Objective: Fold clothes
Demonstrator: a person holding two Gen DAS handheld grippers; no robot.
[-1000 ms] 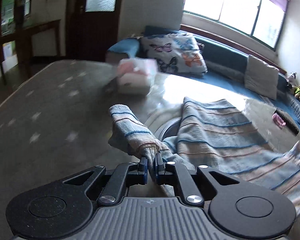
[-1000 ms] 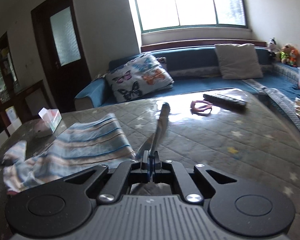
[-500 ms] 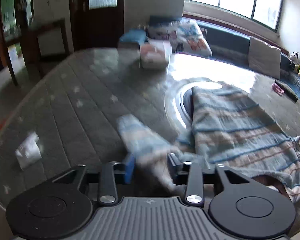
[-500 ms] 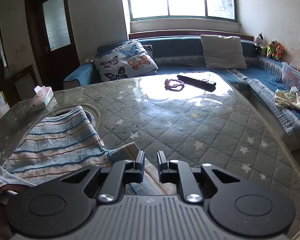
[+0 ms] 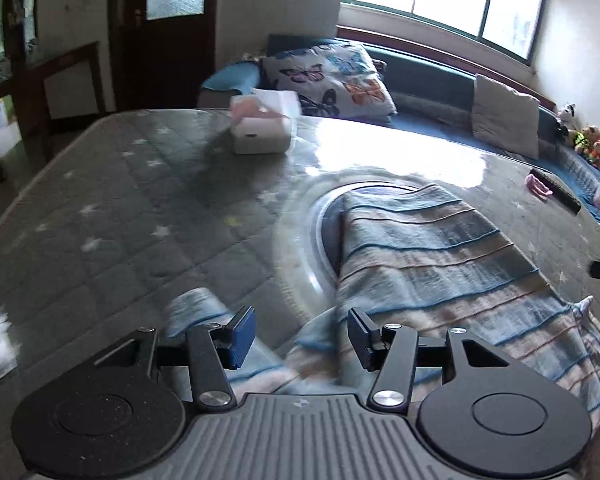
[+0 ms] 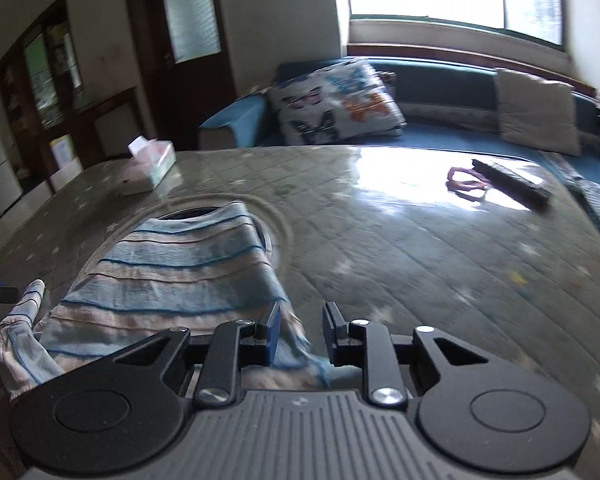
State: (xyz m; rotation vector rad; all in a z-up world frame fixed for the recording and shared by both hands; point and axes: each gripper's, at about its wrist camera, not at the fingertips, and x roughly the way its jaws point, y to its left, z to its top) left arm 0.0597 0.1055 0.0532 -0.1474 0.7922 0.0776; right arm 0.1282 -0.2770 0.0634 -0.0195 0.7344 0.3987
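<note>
A blue, pink and cream striped garment lies spread on the grey star-quilted table. My left gripper hovers over its near left corner, jaws opening, blue pads wide apart; cloth lies below them and no pad presses on it. My right gripper is at the garment's near right edge, jaws opening too. Striped cloth lies under and between the pads, loose. A sleeve end curls up at the left in the right wrist view.
A tissue box stands at the far left of the table. A black remote and a pink band lie at the far right. Behind is a blue sofa with a butterfly pillow and a grey cushion.
Both grippers went from shut on lifted parts of the garment to open. The cloth dropped onto the table and both hands drew back toward its near edge.
</note>
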